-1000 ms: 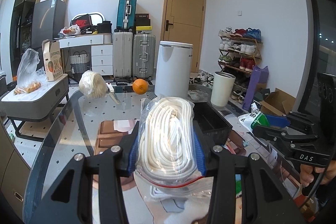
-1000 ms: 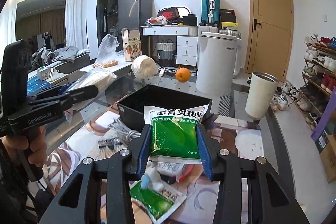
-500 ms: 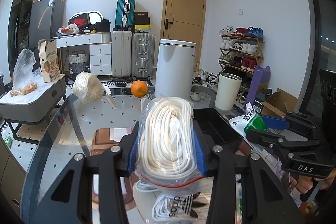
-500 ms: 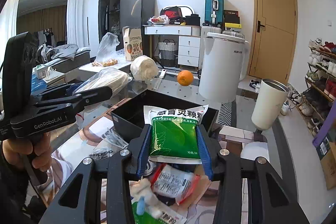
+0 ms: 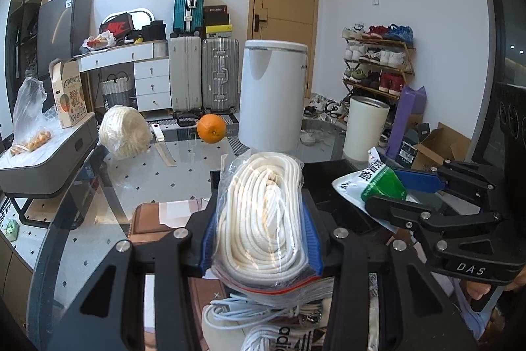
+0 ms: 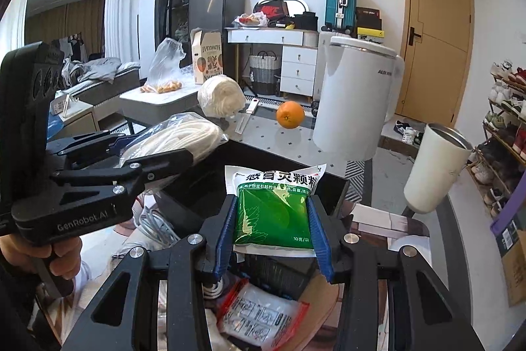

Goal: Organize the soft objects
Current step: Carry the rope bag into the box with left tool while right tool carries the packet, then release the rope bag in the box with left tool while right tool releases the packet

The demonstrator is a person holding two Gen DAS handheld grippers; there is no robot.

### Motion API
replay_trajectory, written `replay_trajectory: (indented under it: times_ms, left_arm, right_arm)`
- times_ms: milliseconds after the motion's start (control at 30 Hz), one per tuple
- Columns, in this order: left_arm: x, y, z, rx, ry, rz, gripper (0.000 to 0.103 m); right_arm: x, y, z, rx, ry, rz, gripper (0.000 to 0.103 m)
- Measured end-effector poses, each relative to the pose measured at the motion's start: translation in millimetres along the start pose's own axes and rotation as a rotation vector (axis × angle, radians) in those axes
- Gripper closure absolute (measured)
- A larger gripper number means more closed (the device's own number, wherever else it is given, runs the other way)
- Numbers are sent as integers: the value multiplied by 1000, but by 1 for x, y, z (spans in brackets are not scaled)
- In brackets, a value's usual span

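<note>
- Rope bag (image 5: 263, 216), a clear zip bag stuffed with coiled white cord, sits clamped between the blue pads of the left tongs (image 5: 261, 219); its long axis runs straight ahead along the fingers, tilted slightly downward.
- Green granule sachet (image 6: 274, 213) is pinched at its sides by the right tongs (image 6: 273, 219), printed face up, its white top edge pointing forward.
- Both sets of tongs are closed on their loads and carried clear of the surface (image 5: 184, 173), side by side, the sachet to the right of the rope bag.
- Directly ahead of and below both lies the black bin (image 6: 197, 186), open at the top. In the right wrist view the sachet's front edge already overlaps the bin's opening, while the rope bag hangs by its left rim.
- Judged from this, the right hand is the nearer to a drop; the left needs to come further over the rim.
- Beneath the tongs lie loose cables, a red-zip packet (image 6: 259, 318) and a further sachet.
- Farther off on the glass stand a second rope bundle (image 5: 123, 134), an orange (image 5: 211, 128) and a white appliance (image 5: 271, 94).
</note>
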State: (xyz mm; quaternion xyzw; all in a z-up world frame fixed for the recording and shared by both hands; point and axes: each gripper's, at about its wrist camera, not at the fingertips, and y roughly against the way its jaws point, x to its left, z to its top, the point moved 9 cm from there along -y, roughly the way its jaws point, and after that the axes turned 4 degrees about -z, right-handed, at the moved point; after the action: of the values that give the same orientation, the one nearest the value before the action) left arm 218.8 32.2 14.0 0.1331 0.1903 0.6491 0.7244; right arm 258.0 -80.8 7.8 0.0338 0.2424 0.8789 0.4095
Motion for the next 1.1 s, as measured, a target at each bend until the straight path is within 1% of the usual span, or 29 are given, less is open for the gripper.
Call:
replay_trajectory:
  times_ms: [200, 433, 633, 767, 867, 900, 1100]
  left_arm:
    - [1, -16, 0, 21, -5, 7, 60]
    - [4, -32, 3, 29, -21, 10, 60]
    - [4, -41, 3, 39, -43, 14, 60]
    - [3, -46, -3, 61, -61, 20, 59]
    - [1, -51, -8, 89, -90, 35, 59]
    - [1, -53, -11, 109, -94, 35, 59]
    - [1, -52, -16, 141, -90, 34, 60]
  right_arm:
    - [-3, -18, -2, 24, 6, 3, 61]
    - [-5, -29, 2, 34, 14, 7, 61]
    - [-1, -38, 4, 51, 45, 14, 61]
    - [-2, -45, 3, 66, 55, 15, 61]
    - [-2, -48, 1, 79, 57, 20, 61]
    - [-1, -49, 0, 82, 58, 21, 61]
    - [-4, -54, -3, 100, 45, 49, 61]
